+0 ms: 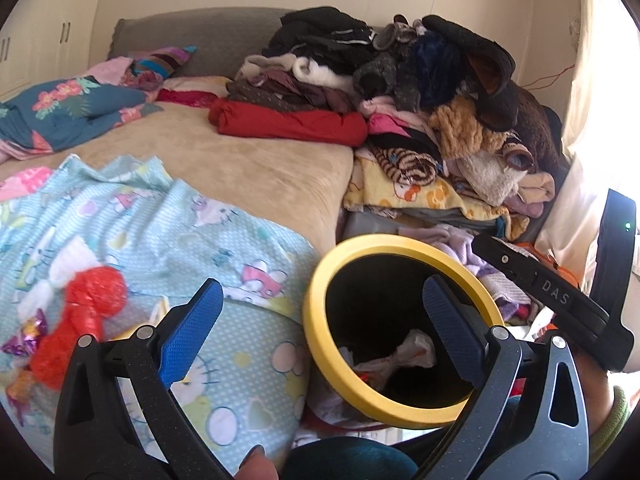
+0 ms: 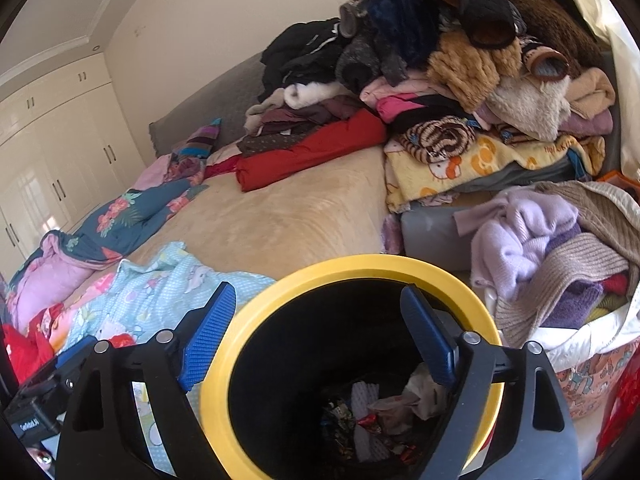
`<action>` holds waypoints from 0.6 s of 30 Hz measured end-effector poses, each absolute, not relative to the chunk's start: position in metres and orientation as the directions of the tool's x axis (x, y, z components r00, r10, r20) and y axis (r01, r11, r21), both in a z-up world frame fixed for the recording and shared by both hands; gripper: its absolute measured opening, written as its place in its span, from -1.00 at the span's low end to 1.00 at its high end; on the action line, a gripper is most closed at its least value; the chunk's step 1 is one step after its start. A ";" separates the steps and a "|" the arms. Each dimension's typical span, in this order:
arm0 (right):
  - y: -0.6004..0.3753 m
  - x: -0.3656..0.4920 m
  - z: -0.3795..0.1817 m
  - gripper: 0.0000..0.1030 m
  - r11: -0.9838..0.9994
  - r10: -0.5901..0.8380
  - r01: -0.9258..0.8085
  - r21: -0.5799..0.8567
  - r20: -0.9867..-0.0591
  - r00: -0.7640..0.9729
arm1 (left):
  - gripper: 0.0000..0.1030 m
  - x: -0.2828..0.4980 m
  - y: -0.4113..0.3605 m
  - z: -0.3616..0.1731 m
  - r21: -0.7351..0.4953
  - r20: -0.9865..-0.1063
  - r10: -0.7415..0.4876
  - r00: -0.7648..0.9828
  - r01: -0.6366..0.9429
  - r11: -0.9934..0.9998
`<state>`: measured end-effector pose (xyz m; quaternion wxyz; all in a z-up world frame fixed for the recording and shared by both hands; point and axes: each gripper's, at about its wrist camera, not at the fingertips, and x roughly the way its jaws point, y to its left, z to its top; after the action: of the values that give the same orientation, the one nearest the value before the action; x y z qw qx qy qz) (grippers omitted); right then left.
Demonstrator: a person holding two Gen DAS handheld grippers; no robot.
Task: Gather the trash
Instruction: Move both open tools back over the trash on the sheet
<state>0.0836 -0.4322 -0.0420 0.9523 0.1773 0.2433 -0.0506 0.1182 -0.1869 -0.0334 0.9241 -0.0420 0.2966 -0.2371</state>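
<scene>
A: Left wrist view first. How does the left gripper (image 1: 322, 328) stand?

B: Its fingers are spread wide and grip nothing. The blue pad of the left finger (image 1: 188, 332) hangs over the pale blue cartoon-print blanket (image 1: 168, 224); the right one sits in front of the bin's mouth.

A: And the bin?

B: The black bin with a yellow rim (image 1: 316, 280) lies between the fingertips and slightly toward the right finger, tilted so its opening faces the camera. Crumpled white paper trash (image 1: 412, 350) lies inside it, just left of the right finger.

A: Any trash outside it?

B: Left of the left finger, on the blanket, a red plastic wrapper (image 1: 86, 312) lies with white tissue (image 1: 64, 268) just above it and shiny purple foil (image 1: 24, 336) at its left. Beyond the fingertips is the tan bedspread (image 1: 256, 160), and past the right finger a tall heap of clothes (image 1: 420, 80). The other tool's black body crosses the far right edge.

A: Now the right wrist view.

B: The right gripper (image 2: 318, 334) is likewise released, its fingers wide apart and empty. The bin's yellow rim (image 2: 360, 264) runs between them; the left finger is outside the rim, the right finger over the opening. Down inside lie white paper, foil wrappers and red scraps (image 2: 380, 412). Right of the right finger, a basket holds lilac and beige knitwear (image 2: 540, 248).
</scene>
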 end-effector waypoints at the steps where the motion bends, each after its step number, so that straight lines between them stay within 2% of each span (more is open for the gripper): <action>1: -0.428 0.083 -0.041 0.60 0.935 -0.007 0.176 0.309 -0.479 0.878 | 0.78 0.118 -0.183 -0.032 -0.218 -0.523 -0.459 0.718 0.408 0.886; 18: -0.356 0.082 -0.025 0.64 0.968 0.088 0.036 0.250 -0.468 0.879 | 0.78 0.118 -0.117 -0.017 -0.245 -0.466 -0.383 0.797 0.300 0.922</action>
<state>0.0817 -0.3558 -0.0254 0.9611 0.1264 0.2453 0.0136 0.1179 -0.1168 -0.0167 0.9446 -0.0795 0.2621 -0.1809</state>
